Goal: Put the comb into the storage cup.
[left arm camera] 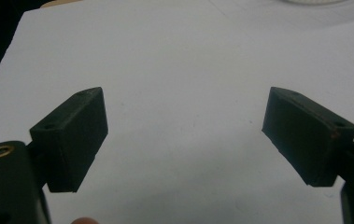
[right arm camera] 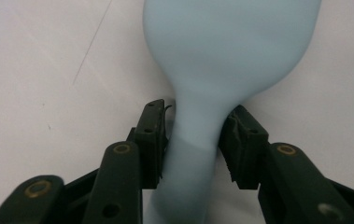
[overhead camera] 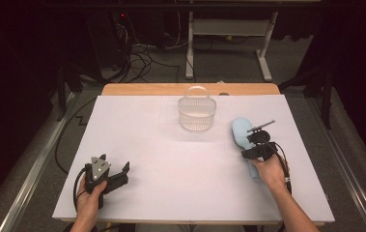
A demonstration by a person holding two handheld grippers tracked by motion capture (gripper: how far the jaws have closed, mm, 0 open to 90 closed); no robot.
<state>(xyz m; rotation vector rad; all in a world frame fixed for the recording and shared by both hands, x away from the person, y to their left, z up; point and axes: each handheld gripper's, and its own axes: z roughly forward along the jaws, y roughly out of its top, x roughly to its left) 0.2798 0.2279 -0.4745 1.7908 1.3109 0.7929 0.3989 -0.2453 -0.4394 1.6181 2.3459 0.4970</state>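
Right gripper view is showing your right gripper (right arm camera: 194,135) clamping its 2 jaws on the narrow handle of the light-blue spoon (right arm camera: 221,56), which is lying on the white table (overhead camera: 171,159) right of the clear basket (overhead camera: 197,114). Your left gripper (left arm camera: 184,135) is gaping wide, holding nothing.

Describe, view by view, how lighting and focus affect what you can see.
High view: table evenly bright, room behind very dark. Left gripper view: dim; left gripper jaws soft-edged. Right gripper view: blue spoon-shaped object blurred up close, right gripper pads sharper.
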